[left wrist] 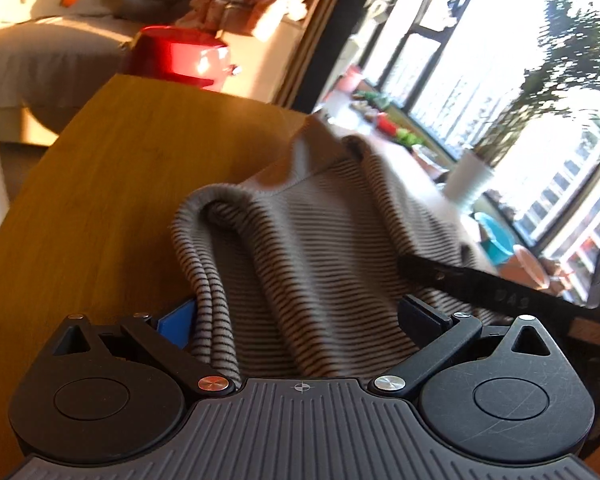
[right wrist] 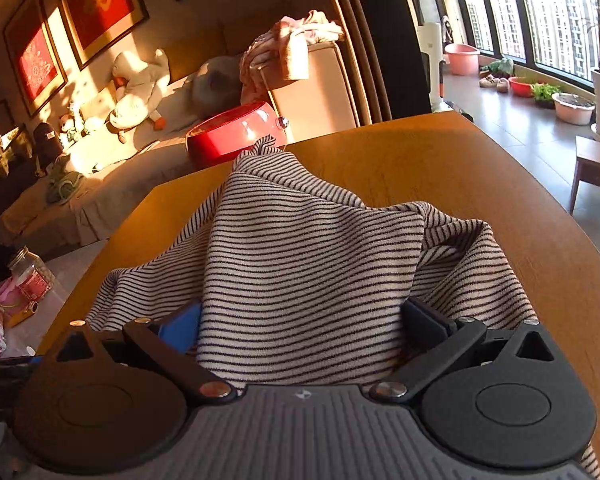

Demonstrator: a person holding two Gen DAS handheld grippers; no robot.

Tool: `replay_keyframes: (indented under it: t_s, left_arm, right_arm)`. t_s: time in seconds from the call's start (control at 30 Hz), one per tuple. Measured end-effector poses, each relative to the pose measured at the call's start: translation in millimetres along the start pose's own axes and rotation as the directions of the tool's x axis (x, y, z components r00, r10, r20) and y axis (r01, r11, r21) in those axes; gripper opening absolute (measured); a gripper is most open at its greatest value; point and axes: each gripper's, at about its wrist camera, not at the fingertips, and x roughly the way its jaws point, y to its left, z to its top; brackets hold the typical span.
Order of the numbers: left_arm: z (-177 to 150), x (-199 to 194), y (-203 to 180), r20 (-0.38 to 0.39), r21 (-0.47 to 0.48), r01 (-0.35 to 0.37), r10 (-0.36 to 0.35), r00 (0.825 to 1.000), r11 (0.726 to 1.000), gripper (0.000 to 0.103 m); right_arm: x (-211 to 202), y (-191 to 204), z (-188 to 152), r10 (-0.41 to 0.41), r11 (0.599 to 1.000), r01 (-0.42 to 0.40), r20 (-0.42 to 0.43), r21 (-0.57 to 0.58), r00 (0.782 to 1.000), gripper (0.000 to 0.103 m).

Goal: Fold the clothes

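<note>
A striped garment point(right wrist: 312, 264) is seen bunched on the wooden table point(right wrist: 480, 184), filling the middle of both frames. The right tongs point(right wrist: 300, 320) are spread wide, with cloth heaped between the fingers. The left tongs point(left wrist: 296, 316) are likewise spread, a rolled fold of the garment point(left wrist: 284, 248) lying between them. A red basin point(right wrist: 236, 132) is visible above the centre, beyond the table.

The striped garment point(right wrist: 308, 264) is soft ribbed knit cloth, matt, beige with thin dark lines. The table point(right wrist: 440, 160) is smooth wood with a warm, low sheen. Both grippers point(left wrist: 296, 320) point(right wrist: 300, 320) are matt black plastic with shiny metal screws. The red tub point(right wrist: 232, 130) is glossy plastic.
</note>
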Motion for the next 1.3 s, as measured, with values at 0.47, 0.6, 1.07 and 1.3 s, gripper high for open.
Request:
replay_keyframes:
  t_s: [0.47, 0.6, 1.07, 1.3]
  left_arm:
    - [-7, 18, -11, 0.000, 0.068, -0.030, 0.030, 1.000, 0.997, 0.103]
    - [-7, 19, -15, -0.020, 0.119, -0.038, 0.040, 0.999, 0.992, 0.103]
    - [-6, -27, 6, -0.048, -0.023, 0.045, -0.046, 0.998, 0.999, 0.076]
    - [5, -8, -17, -0.065, 0.006, 0.017, -0.016, 0.998, 1.000, 0.073]
  right_arm:
    - [5, -21, 2, 0.086, 0.990, -0.088, 0.023, 0.114, 0.996, 0.103]
    - [7, -15, 6, 0.070, 0.995, -0.070, 0.002, 0.077, 0.998, 0.103]
    - [5, -14, 5, 0.066, 0.995, -0.067, 0.014, 0.079, 0.998, 0.103]
    - [4, -20, 4, 0.088, 0.990, -0.090, 0.027, 0.106, 0.996, 0.103]
